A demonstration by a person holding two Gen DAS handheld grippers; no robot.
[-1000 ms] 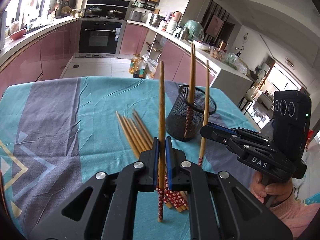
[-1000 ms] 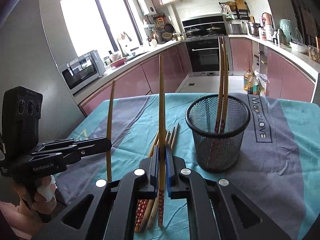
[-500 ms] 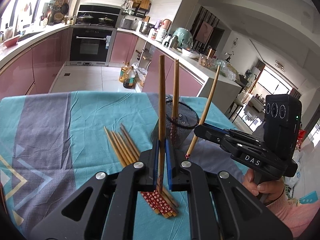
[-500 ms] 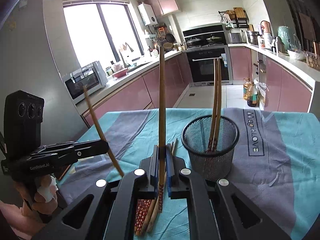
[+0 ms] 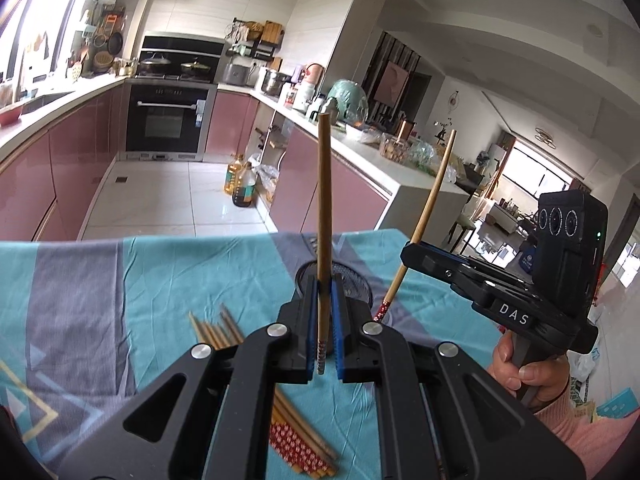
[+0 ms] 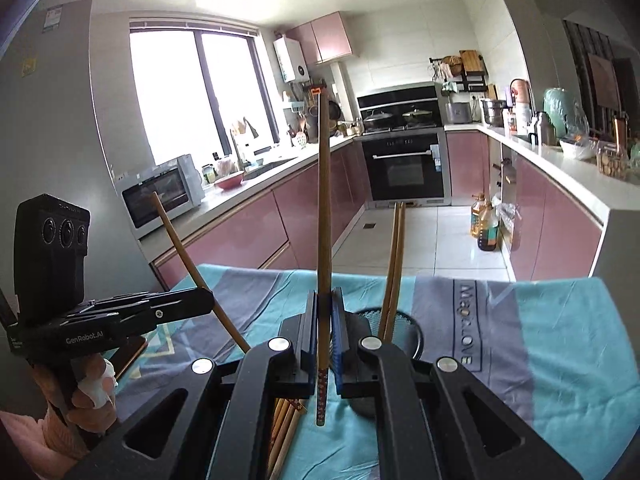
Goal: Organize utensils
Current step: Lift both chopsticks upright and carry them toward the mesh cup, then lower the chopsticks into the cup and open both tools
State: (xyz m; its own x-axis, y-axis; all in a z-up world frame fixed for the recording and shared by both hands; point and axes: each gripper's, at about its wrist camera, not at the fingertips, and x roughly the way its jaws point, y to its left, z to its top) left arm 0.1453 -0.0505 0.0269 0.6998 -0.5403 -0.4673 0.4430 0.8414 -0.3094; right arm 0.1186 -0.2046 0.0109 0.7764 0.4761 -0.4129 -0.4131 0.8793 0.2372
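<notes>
Slim wooden chopsticks [image 5: 323, 216], apparently round-tipped

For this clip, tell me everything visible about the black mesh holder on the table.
The mesh holder is a round black wire-mesh cup standing upright on the teal and grey tablecloth, mostly hidden behind the right claw. Its dark rim and see-through mesh wall show. Two wooden chopsticks stand in it, leaning slightly and rising well above the rim. In the left wrist view only a part of its rim shows behind the claw. Nothing grips the holder.
</notes>
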